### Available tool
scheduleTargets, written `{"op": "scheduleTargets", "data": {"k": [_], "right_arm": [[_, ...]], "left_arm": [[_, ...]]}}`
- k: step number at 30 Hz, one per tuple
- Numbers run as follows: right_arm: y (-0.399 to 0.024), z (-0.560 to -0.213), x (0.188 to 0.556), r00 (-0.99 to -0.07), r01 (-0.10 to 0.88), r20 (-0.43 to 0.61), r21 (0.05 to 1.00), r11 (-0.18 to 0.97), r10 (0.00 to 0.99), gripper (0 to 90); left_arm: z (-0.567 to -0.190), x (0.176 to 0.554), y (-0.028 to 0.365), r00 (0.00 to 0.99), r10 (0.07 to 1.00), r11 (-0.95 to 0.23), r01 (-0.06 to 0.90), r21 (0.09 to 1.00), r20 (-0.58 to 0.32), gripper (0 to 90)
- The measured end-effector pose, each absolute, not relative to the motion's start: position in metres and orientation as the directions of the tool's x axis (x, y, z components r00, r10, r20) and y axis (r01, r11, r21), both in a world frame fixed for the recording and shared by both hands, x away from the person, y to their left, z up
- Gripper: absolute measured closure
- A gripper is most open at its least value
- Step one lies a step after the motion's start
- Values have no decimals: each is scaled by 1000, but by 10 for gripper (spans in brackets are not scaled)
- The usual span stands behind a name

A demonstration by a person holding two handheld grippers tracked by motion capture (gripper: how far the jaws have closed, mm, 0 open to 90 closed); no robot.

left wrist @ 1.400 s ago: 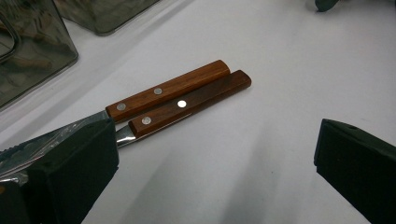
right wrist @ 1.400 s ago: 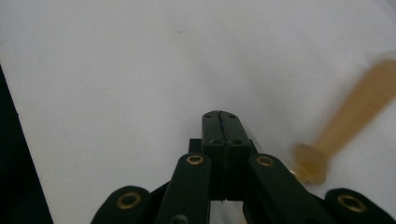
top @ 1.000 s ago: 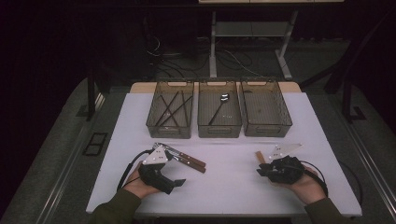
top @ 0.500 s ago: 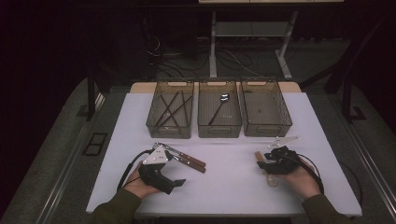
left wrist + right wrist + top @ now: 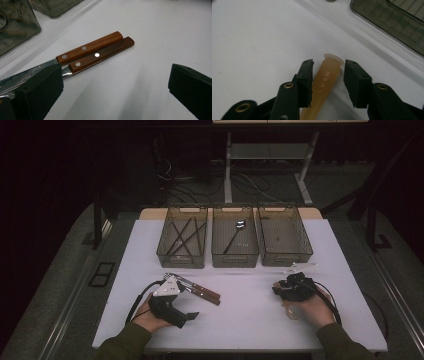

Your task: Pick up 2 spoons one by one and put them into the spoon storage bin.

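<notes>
The right gripper (image 5: 327, 82) stands part open and has just been closing, a translucent handle (image 5: 324, 82) lying between its jaws, unpinched. Closing off-centre could roll the handle aside. The left gripper (image 5: 115, 87) gapes open, two knives (image 5: 96, 51) just ahead.

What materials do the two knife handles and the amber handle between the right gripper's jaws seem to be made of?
Knife handles: probably wood, reddish-brown with a satin sheen and faint grain, fixed by round metal rivets. Amber handle: likely translucent plastic, smooth, with moulded letters "LUSN" and a flared end.
</notes>
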State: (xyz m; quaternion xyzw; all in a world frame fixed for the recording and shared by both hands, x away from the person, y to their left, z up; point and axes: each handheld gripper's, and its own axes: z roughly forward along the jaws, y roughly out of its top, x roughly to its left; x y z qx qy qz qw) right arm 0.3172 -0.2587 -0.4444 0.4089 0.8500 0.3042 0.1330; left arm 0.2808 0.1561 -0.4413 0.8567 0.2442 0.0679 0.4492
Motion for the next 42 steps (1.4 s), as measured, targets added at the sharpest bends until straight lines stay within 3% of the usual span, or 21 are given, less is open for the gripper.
{"op": "scheduleTargets", "data": {"k": [9,17,42], "right_arm": [[-258,-444,316,-645,604,20,625,494,764,729],[-259,-441,317,-660,593,16,624,508,751,735],[-242,-399,344,-701,524,109,749,406,705,735]], "left_arm": [[-441,281,156,871,480,-478,358,802,-103,0],[-441,281,156,872,478,-477,357,803,-104,0],[-441,281,157,873,476,-475,356,805,-105,0]]}}
